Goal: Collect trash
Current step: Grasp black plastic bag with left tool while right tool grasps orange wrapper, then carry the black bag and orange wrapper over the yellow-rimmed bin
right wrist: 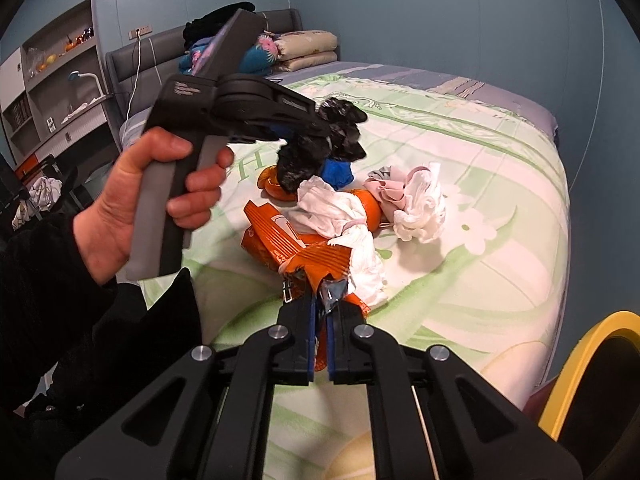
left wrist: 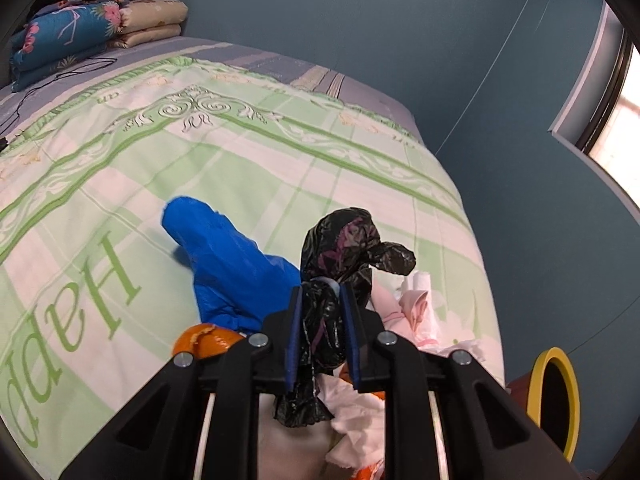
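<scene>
Right wrist view: my right gripper (right wrist: 319, 312) is clamped on the orange wrapper (right wrist: 280, 240) mid-bed (right wrist: 500, 280); my left gripper (left wrist: 320, 300) pinches a black bag (left wrist: 344, 248) aloft. Tissue (right wrist: 344, 216) drapes the wrapper, so lifting may drag it off the near edge, short of the bin (right wrist: 580, 344).

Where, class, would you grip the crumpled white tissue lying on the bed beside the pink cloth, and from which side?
Grip the white tissue across its bunched upper folds, coming down from above. It sits as a loose, puffy wad on the flat bedspread, so the raised ruffles give the fingers something to pinch. The pink cloth crowds its left side, so approaching from the open right looks safer.
</scene>
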The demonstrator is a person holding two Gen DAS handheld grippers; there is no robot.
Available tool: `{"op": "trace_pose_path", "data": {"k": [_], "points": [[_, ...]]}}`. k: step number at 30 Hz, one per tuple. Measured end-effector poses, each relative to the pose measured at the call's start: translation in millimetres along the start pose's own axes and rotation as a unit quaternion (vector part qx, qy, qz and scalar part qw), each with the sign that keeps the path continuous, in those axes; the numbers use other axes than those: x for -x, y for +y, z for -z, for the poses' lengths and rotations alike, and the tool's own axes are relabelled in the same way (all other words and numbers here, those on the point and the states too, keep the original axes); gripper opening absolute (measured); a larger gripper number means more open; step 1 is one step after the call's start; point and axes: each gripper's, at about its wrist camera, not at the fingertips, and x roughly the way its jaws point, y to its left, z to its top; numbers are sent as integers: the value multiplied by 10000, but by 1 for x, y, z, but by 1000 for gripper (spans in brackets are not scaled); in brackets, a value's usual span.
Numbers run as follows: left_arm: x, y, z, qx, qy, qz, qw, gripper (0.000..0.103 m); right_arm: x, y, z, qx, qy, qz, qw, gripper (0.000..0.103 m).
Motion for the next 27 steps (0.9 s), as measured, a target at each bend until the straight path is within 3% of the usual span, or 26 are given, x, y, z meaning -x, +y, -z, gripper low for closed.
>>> {"op": "trace_pose_path", "data": {"k": [13, 27], "points": [[63, 4, -5, 71, -451, 22, 9990, 17, 39, -11, 5, -24, -197, 233, 9995, 3], [100, 2, -1, 88, -672, -41, 9977, 17, 75, -30, -2, -181, -559, 525, 9969, 3]]}}
